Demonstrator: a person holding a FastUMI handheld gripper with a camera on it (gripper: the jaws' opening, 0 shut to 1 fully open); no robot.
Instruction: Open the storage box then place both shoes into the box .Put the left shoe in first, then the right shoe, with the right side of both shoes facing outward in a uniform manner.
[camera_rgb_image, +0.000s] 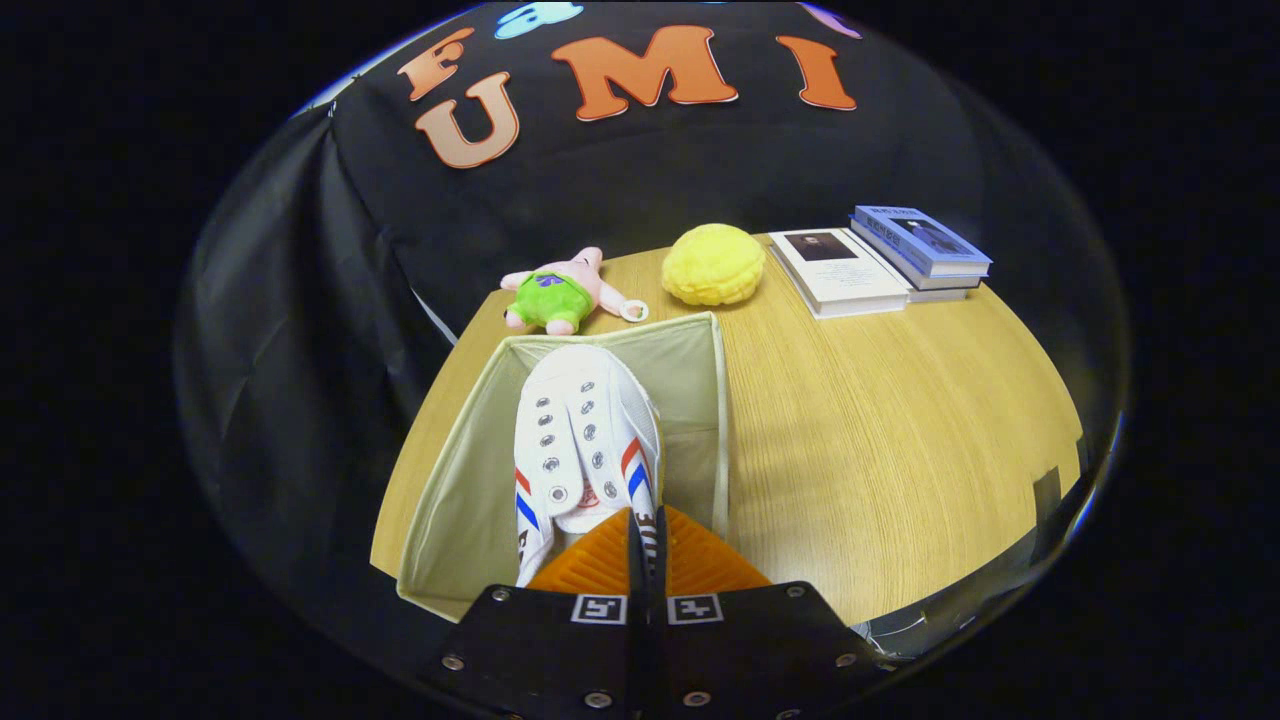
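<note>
Closest to the camera, the gripper (646, 535) has its two fingers drawn almost together, pinching the rear rim of a white shoe (585, 440) between them. That shoe has red and blue stripes on its sides and metal eyelets without laces, and its toe points away from the fingers. It hangs over the open storage box (455, 470), a pale fabric bin with its top open; whether the sole touches the bottom of the box I cannot tell.

Under the box is a light wooden table (880, 430), bare to the right of the box. Beyond the box, near the far edge, lie a pink plush toy (555, 292) in green shorts and a yellow round cushion (712, 264) beside it. Further right is a white book (838, 270) with a stack of blue books (920, 245) next to it. Black cloth walls the booth behind and to the left.
</note>
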